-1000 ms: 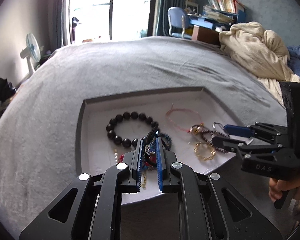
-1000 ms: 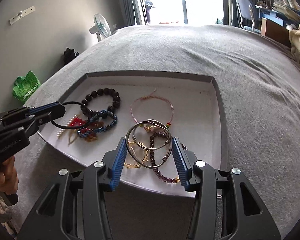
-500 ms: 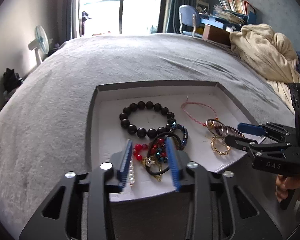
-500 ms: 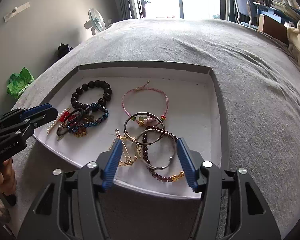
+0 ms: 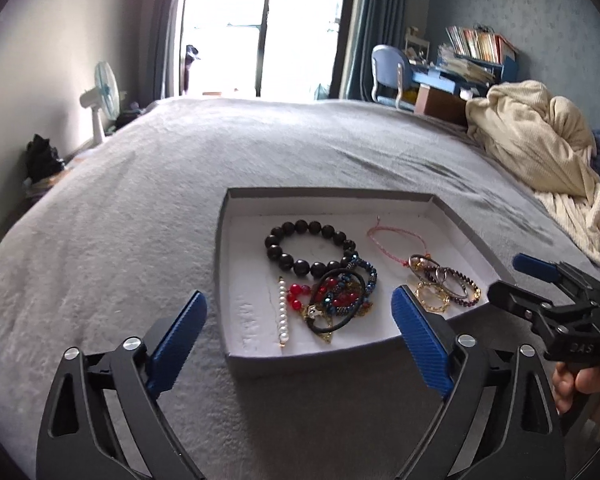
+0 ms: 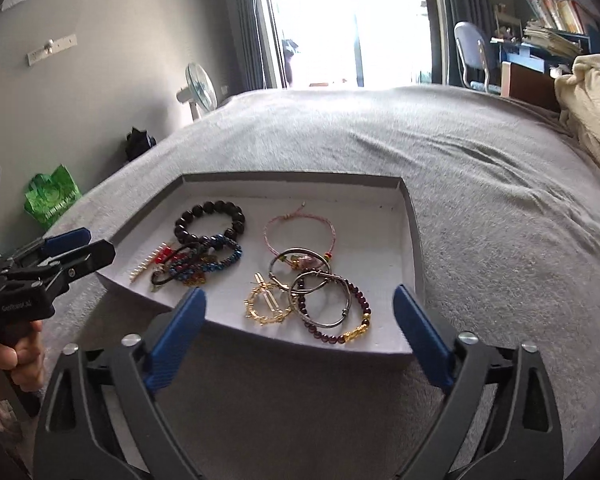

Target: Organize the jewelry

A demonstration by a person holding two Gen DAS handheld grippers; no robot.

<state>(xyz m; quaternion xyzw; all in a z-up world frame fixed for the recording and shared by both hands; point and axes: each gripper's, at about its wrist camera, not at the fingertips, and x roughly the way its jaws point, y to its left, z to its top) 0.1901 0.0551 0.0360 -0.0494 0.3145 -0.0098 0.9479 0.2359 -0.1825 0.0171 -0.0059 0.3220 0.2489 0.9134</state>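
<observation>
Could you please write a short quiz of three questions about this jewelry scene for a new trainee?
1. True or false: the left claw is shut on the black hair elastic.
2. Which piece lies nearest the tray's far wall? A) thin pink cord bracelet B) gold chain bracelet C) white pearl strand
3. Fill in: the shallow grey tray rests on a grey ____.

Key: 1 false, both claws are open, including the right claw. 2 A. 3 bedspread.
</observation>
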